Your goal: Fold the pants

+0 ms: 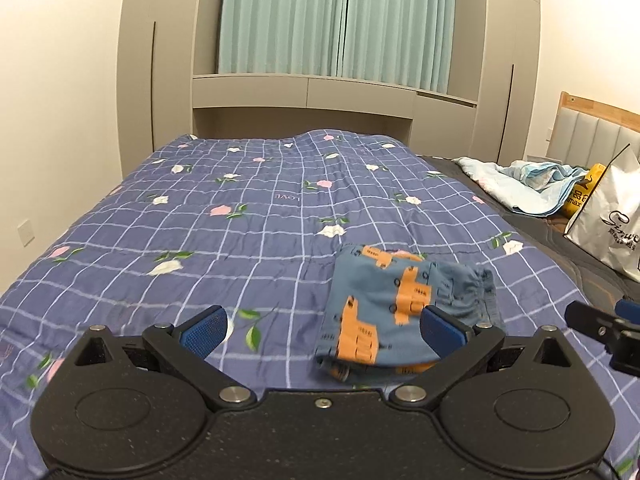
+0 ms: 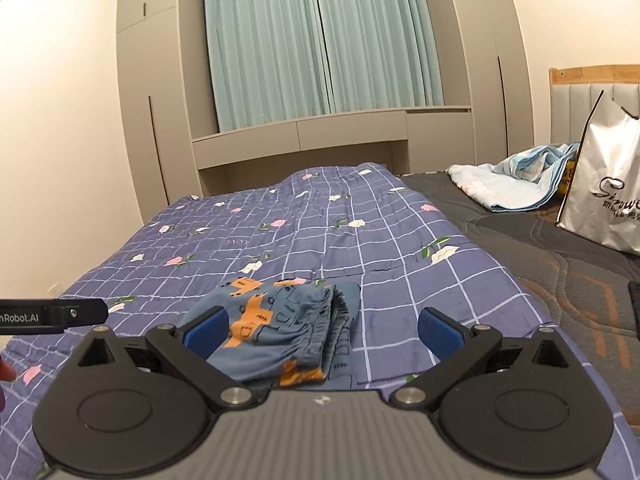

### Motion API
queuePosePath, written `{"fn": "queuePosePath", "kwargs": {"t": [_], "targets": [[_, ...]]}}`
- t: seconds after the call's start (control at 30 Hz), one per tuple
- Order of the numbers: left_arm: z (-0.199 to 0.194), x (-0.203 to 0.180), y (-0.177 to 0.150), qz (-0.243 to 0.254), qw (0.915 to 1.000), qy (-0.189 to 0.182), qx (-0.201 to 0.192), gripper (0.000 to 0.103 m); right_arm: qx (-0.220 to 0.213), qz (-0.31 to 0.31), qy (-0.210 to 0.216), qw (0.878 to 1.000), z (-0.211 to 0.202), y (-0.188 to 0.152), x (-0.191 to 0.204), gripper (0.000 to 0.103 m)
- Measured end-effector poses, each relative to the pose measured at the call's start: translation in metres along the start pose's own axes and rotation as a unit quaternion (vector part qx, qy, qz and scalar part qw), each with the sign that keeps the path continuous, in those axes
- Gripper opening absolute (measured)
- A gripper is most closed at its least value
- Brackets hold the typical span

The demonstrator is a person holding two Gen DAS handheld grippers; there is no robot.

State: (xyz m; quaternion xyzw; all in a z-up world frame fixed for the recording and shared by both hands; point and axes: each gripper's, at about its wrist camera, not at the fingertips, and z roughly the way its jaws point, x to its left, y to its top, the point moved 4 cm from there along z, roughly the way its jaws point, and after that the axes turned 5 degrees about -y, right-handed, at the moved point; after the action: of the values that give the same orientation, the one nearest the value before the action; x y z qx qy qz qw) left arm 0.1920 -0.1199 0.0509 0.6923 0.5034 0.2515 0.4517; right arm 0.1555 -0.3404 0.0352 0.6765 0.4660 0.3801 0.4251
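Small blue pants with orange vehicle prints (image 1: 396, 308) lie folded in a compact bundle on the blue checked floral quilt (image 1: 240, 224). In the left wrist view my left gripper (image 1: 324, 330) is open and empty, with the bundle in front of its right finger. In the right wrist view the pants (image 2: 280, 328) lie between and just ahead of the fingers of my open, empty right gripper (image 2: 326, 330), elastic waistband facing right. The right gripper shows at the right edge of the left wrist view (image 1: 604, 328); the left gripper shows at the left edge of the right wrist view (image 2: 52, 316).
A white shopping bag (image 2: 604, 192) and a crumpled light blue cloth (image 2: 516, 184) sit on the dark grey mattress (image 2: 560, 264) to the right. Grey cabinets and a teal curtain (image 2: 320, 40) stand beyond the bed's far end. A wall runs along the left.
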Motion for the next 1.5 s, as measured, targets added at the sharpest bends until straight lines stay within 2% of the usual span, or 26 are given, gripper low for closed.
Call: {"fn": "queuePosePath", "kwargs": {"t": [0.3,0.6,0.8,1.5], "targets": [[-0.049,0.008,-0.047,0.002,0.9998,0.019,0.0,0.102,-0.004,-0.028,0.015,0.999,-0.053,-0.03,0.013,0.103],[-0.077,0.017,-0.088,-0.015,0.9993,0.033,0.003,0.102,-0.006,-0.042,0.023,0.999,-0.083,-0.065,0.023,0.103],[-0.086,0.021,-0.098,-0.019,0.9987,0.047,-0.004,0.102,-0.01,-0.046,0.026,0.999,-0.091,-0.079,0.025,0.103],[-0.079,0.021,-0.108,-0.019,0.9987,0.047,0.008,0.102,0.008,-0.04,0.032,0.999,-0.082,-0.087,0.023,0.103]]}}
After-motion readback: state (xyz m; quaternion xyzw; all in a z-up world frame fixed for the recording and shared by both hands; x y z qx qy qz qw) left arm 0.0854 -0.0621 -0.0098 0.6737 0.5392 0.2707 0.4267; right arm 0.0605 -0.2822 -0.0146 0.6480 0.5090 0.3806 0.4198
